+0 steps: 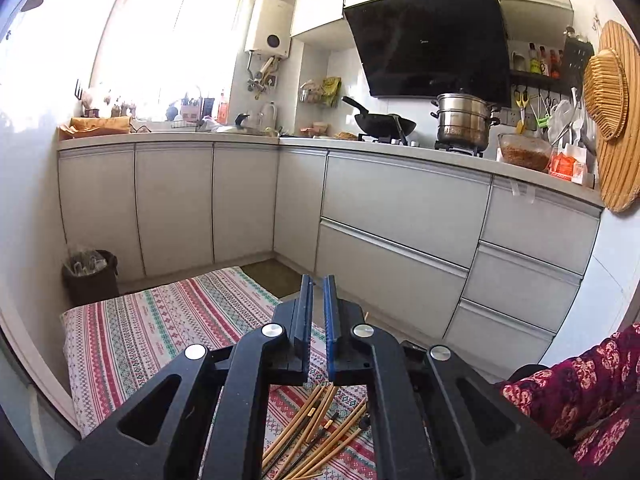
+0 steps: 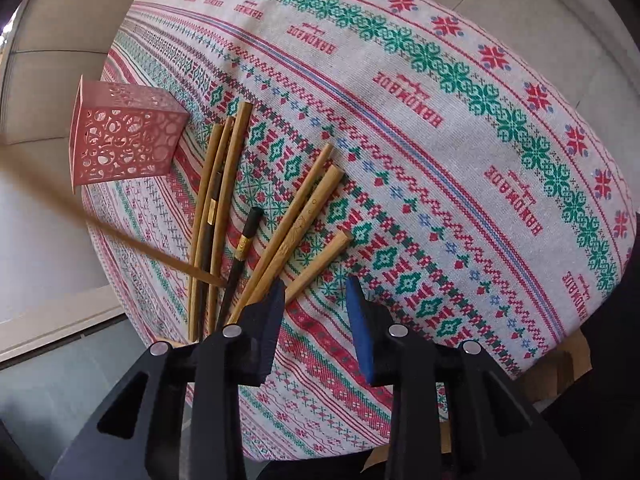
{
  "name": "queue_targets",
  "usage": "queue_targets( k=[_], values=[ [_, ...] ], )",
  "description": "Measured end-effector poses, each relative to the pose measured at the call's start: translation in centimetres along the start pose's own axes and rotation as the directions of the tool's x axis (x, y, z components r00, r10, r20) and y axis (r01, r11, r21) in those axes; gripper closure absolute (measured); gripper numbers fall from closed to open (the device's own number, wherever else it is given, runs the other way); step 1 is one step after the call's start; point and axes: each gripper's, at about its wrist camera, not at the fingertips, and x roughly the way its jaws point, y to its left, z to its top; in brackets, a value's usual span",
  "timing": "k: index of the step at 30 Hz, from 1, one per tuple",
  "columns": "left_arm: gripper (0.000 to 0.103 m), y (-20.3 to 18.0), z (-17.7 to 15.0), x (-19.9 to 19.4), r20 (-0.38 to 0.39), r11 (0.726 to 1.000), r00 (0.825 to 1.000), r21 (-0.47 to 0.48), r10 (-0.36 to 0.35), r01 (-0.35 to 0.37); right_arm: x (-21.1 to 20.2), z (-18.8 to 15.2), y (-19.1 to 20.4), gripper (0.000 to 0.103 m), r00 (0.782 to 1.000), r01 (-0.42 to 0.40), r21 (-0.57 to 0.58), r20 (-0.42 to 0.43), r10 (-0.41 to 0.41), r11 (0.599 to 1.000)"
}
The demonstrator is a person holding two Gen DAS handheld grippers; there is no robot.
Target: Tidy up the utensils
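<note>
"HANDMADE" was read on the patterned tablecloth (image 2: pixel 460 128), woven in red and repeated in rows along its stripes; seen upside down from the right wrist view. Smaller red wording on the far-left stripe was too small to be read. A faint logo on the black range hood (image 1: pixel 428 40) and its corner sticker were not legible.
</note>
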Motion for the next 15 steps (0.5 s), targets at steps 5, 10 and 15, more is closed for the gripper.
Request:
queue_targets(
  k=[5, 10, 15],
  values=[
    [0.098, 0.7, 0.3, -1.3, 0.022, 1.0, 1.0, -0.026, -0.014, 0.015, 1.1, -0.2, 1.6, 0.082, 0.999, 0.042, 0.029, 0.034, -0.043, 0.999],
    [0.097, 1.3, -0.1, -1.5, 0.037, 0.999, 0.999, -0.036, -0.015, 0.016, 1.6, 0.2, 1.3, 0.092, 0.997, 0.031, 0.036, 0.066, -0.034, 0.999],
    [0.097, 0.8, -0.6, -0.6, 0.013, 0.999, 1.0, -0.035, -0.011, 0.011, 1.9, 1.5, 0.8, 0.093, 0.998, 0.046, 0.03, 0.045, -0.048, 0.998]
  ],
)
